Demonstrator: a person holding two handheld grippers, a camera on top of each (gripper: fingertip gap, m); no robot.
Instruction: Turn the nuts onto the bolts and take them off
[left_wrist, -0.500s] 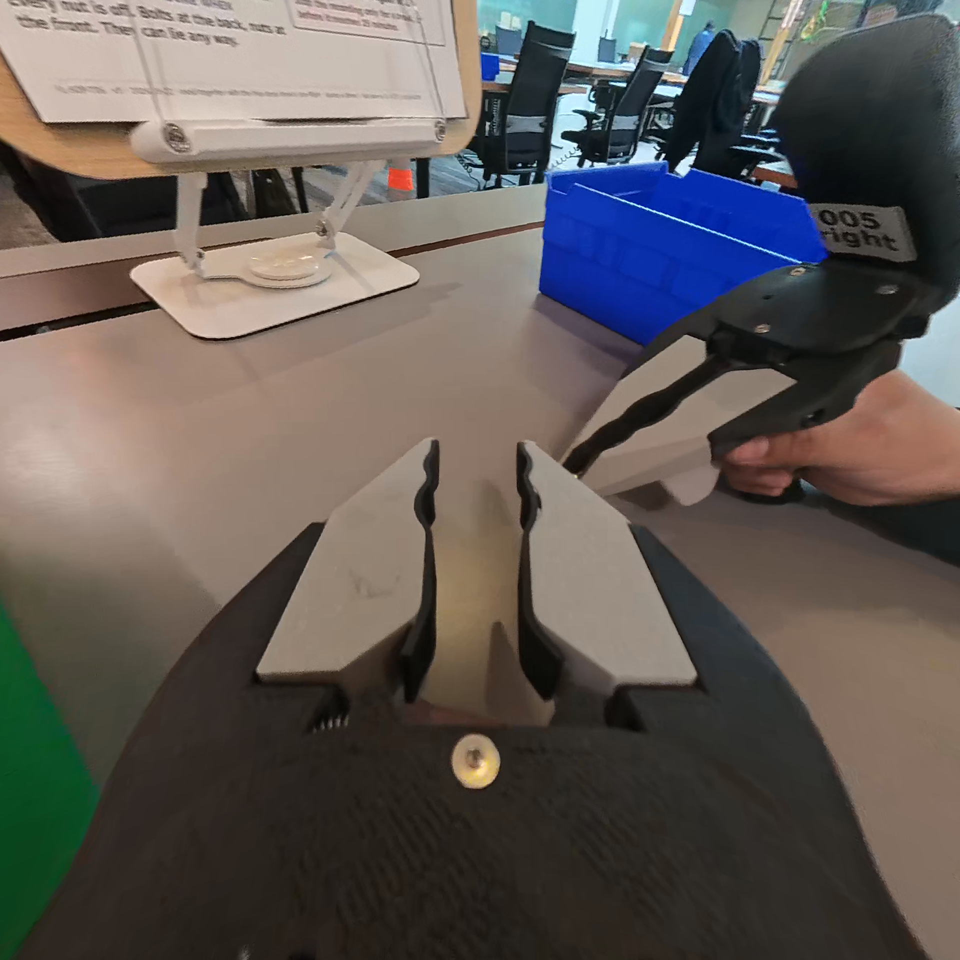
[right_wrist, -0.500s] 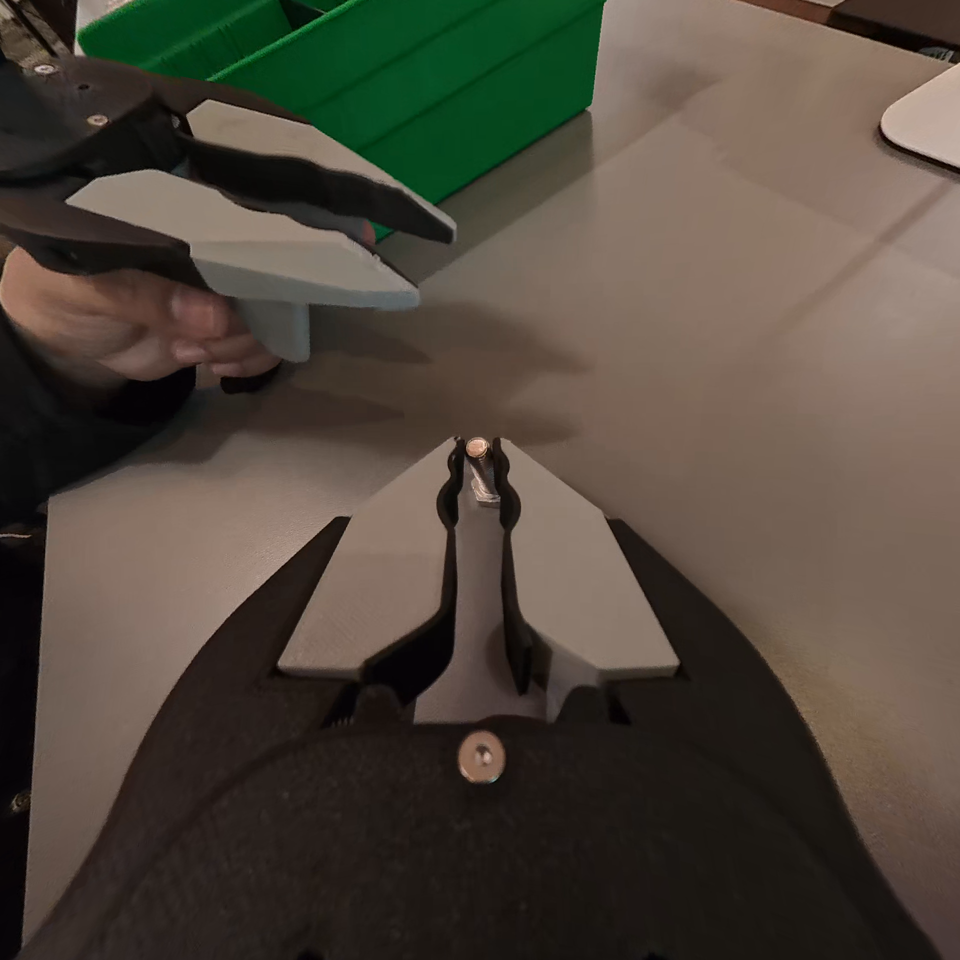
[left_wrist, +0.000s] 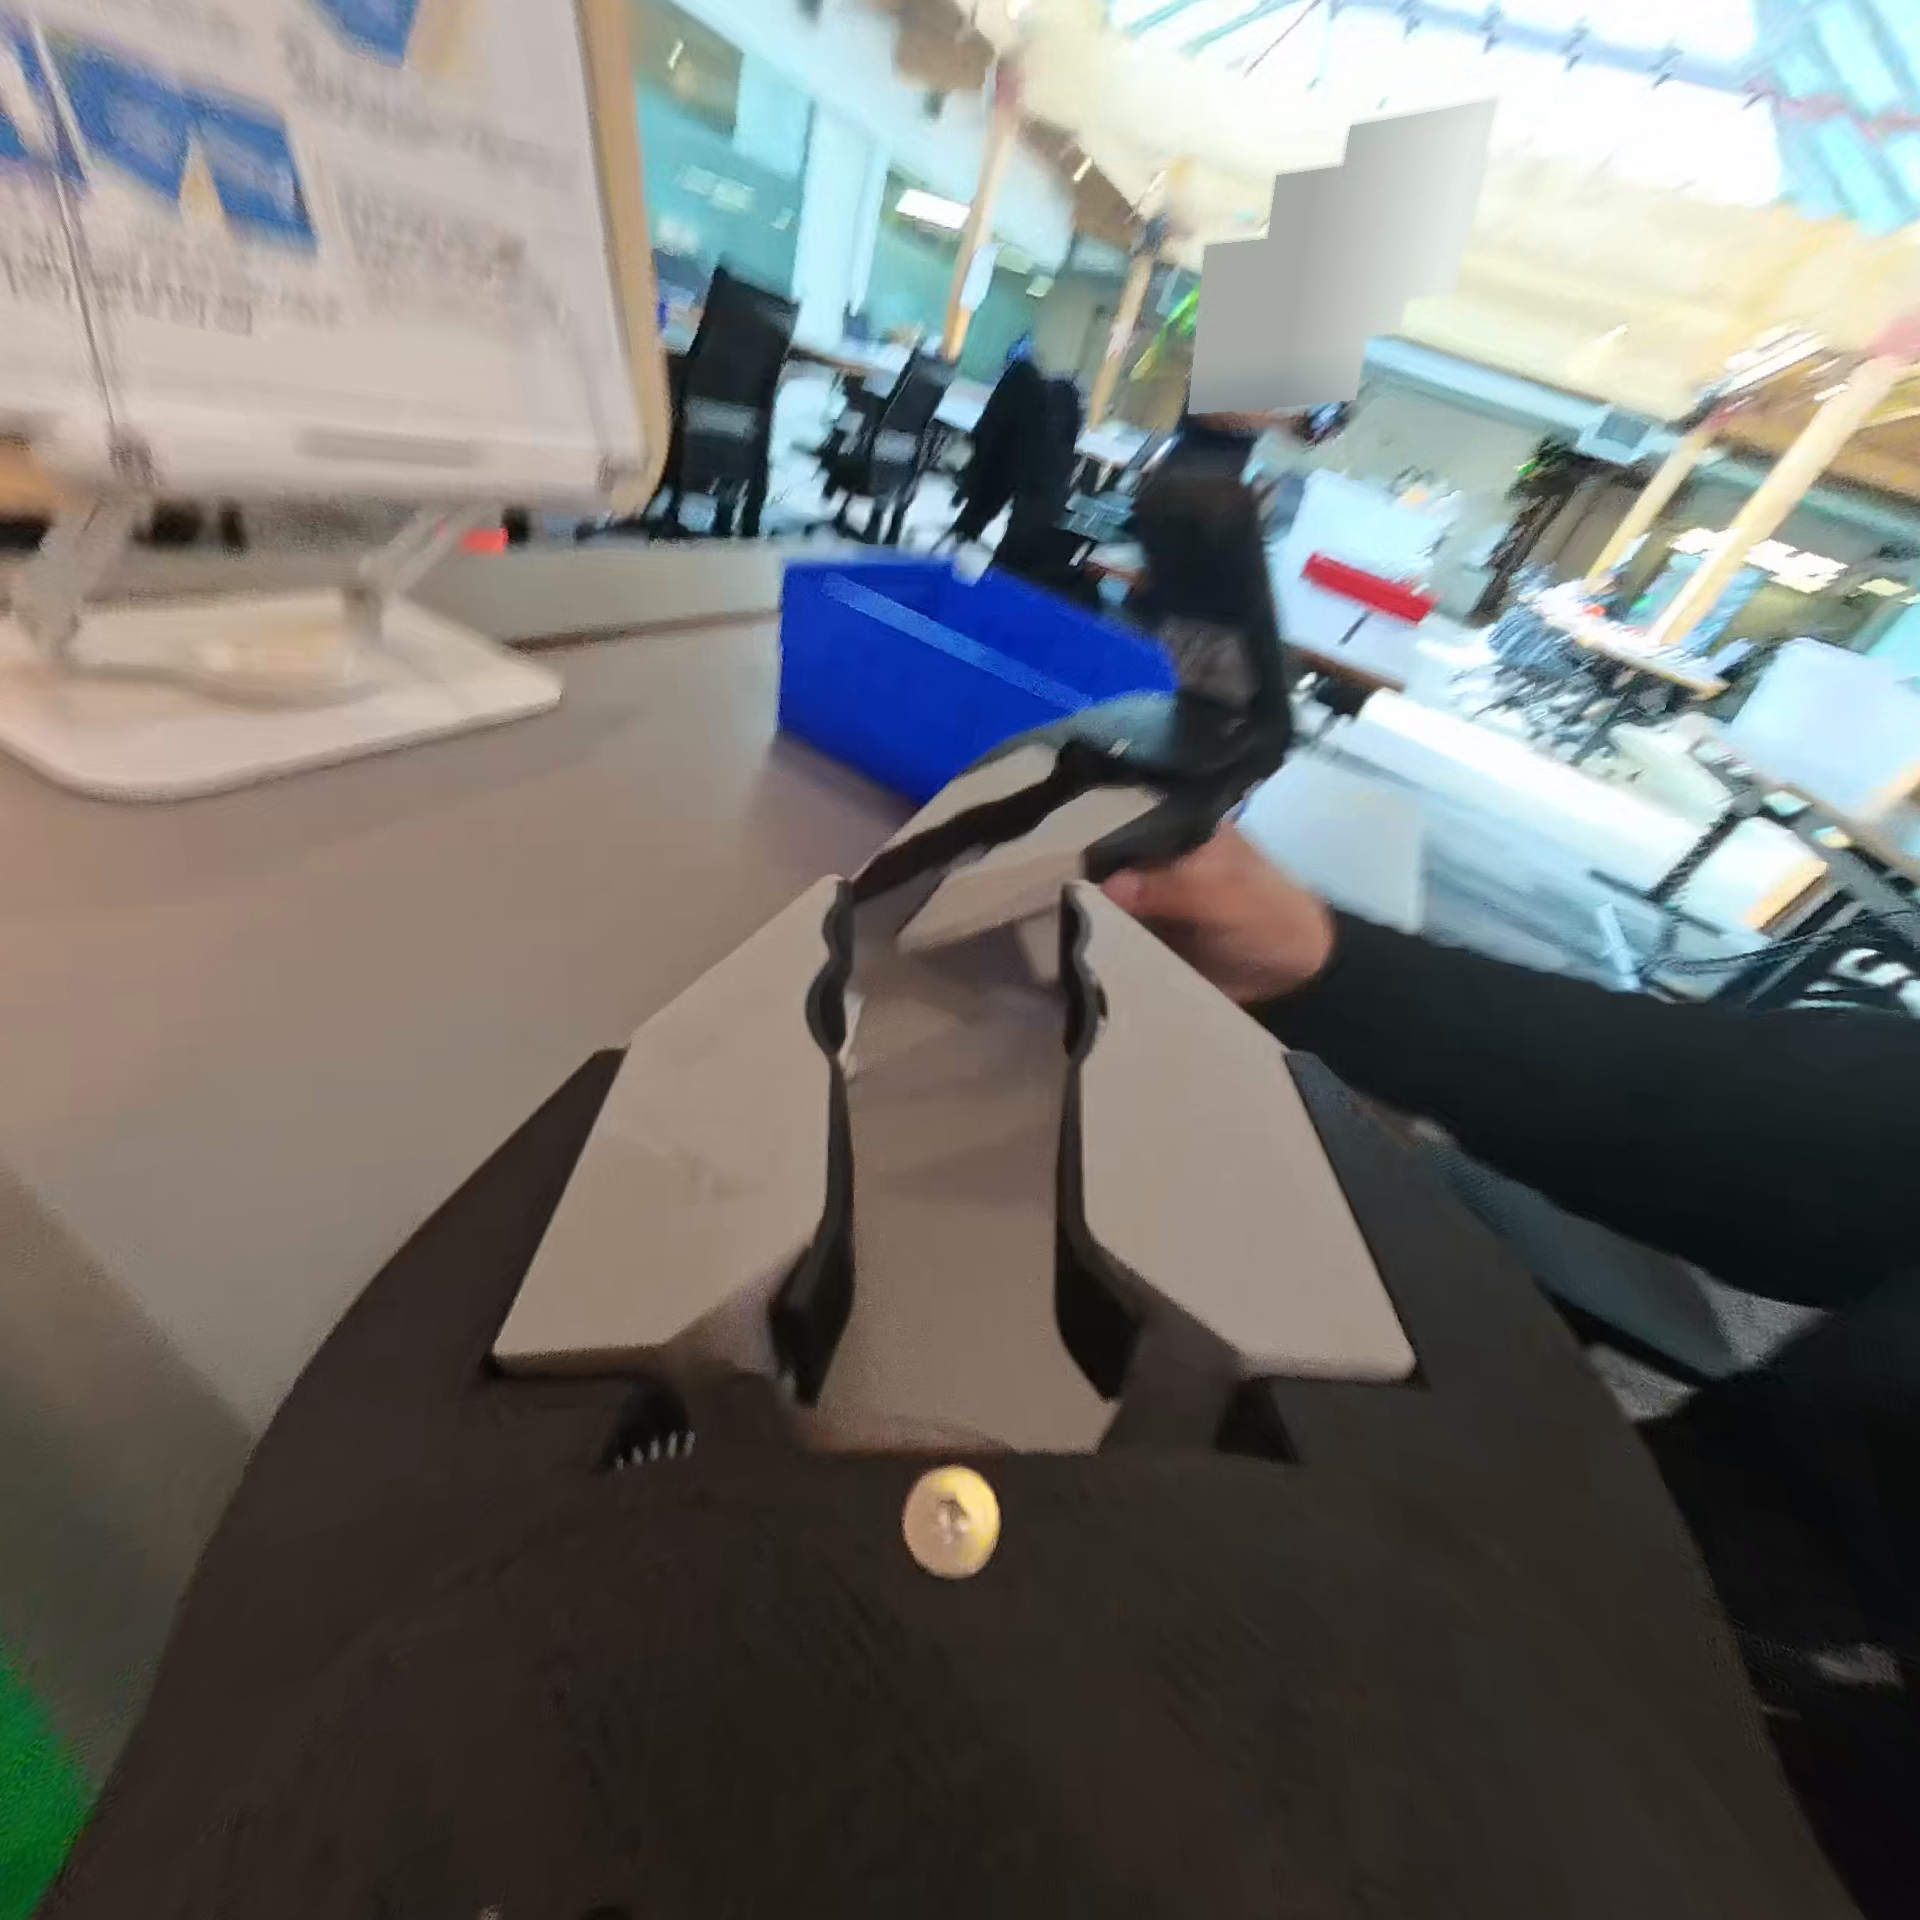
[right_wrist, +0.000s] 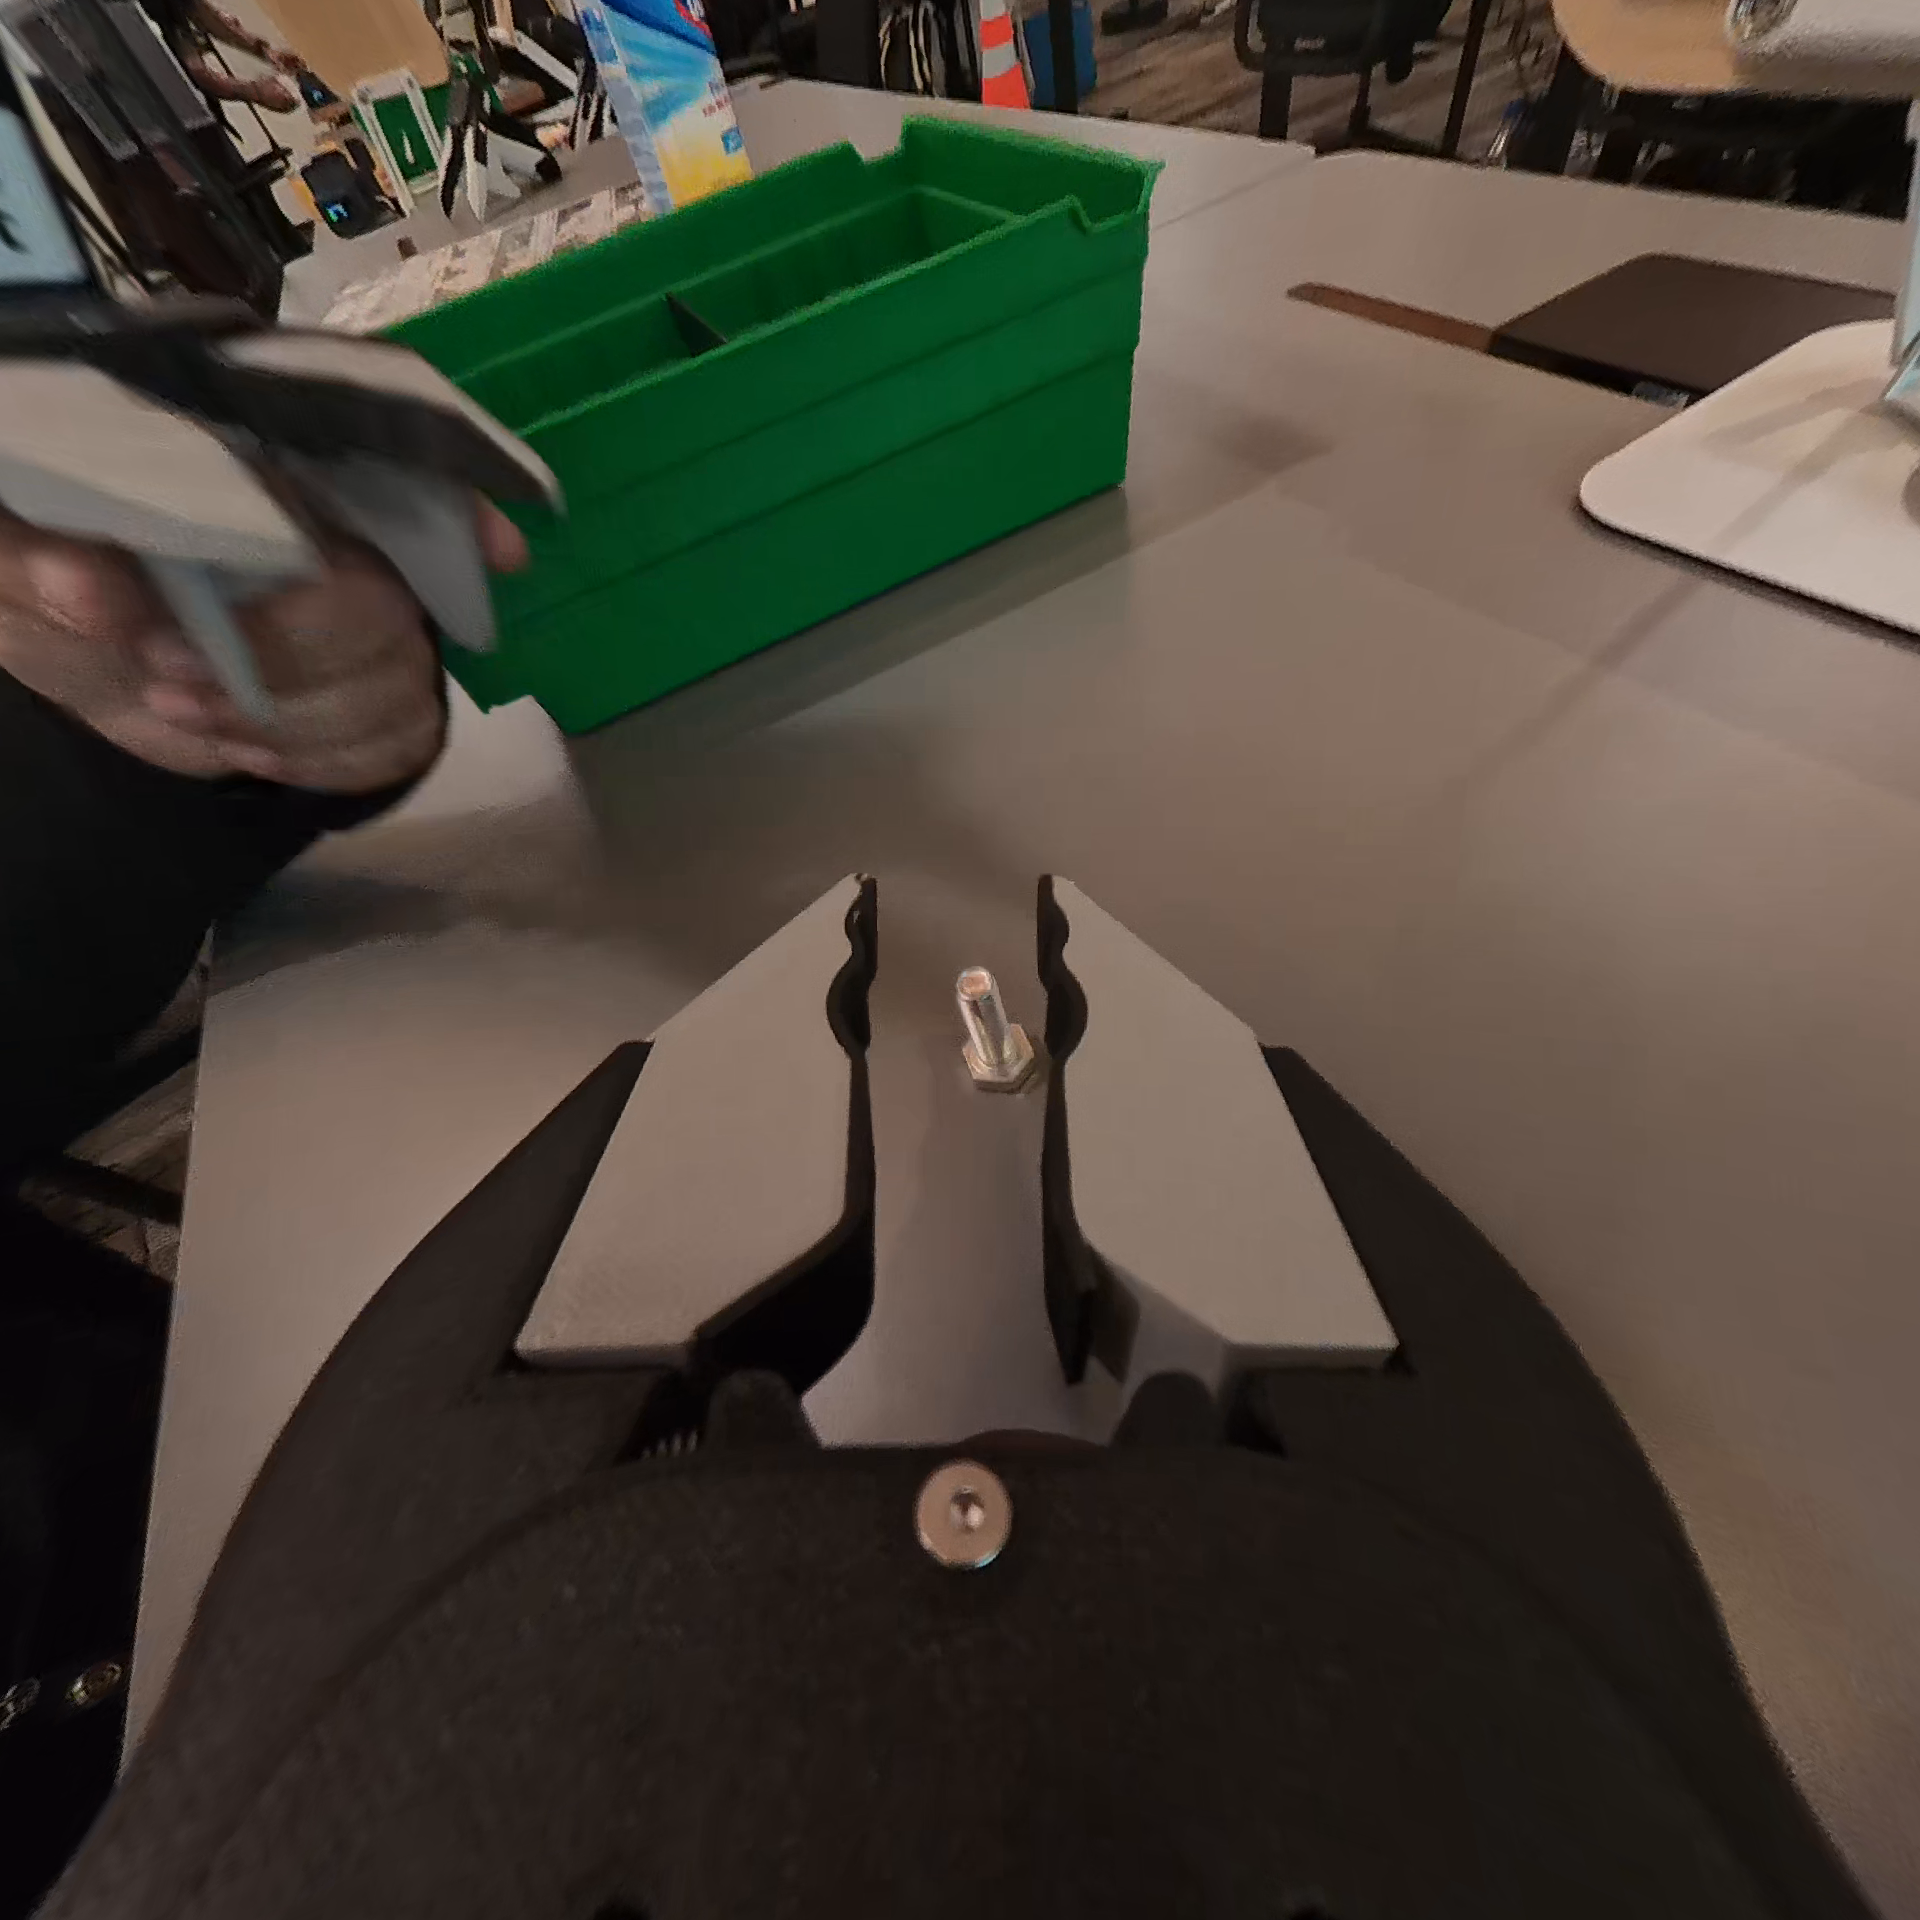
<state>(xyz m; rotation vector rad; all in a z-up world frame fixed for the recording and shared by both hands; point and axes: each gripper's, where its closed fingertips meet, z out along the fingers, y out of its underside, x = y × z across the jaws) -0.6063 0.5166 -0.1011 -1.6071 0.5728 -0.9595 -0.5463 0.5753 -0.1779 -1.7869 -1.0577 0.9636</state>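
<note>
Left wrist view: left gripper (left_wrist: 951, 935) empty, fingers apart, aimed across the grey table (left_wrist: 364, 935) at the far-off right gripper (left_wrist: 997, 831). Blurred throughout. Beyond the fingertips and to their right, a blue plastic bin (left_wrist: 935, 675); well beyond and to the left, a white stand (left_wrist: 260, 675) carrying a printed sheet. At the lower left edge, a sliver of green. No bolt or nut visible here; the spot below the right gripper is hidden by the left gripper's own fingers.

Right wrist view: right gripper (right_wrist: 956, 888) with fingers spread wide, clamped on nothing. Between them, nearer the right finger but not touching, a small silver hex-head bolt (right_wrist: 992, 1023) standing upright on its head on the table (right_wrist: 1455, 831), thread end up. Probably stood so to leave the thread free for a nut from above. Off the left finger and farther out, the left gripper (right_wrist: 343, 499), blurred, close to a green plastic bin with a divider (right_wrist: 831, 468). Compartments seemingly bare, though their floors are not fully visible. No nut in sight.

Shown only here: the bolt, its posture, the green bin's inside. Shown only in the left view: the blue bin, interior hidden.
</note>
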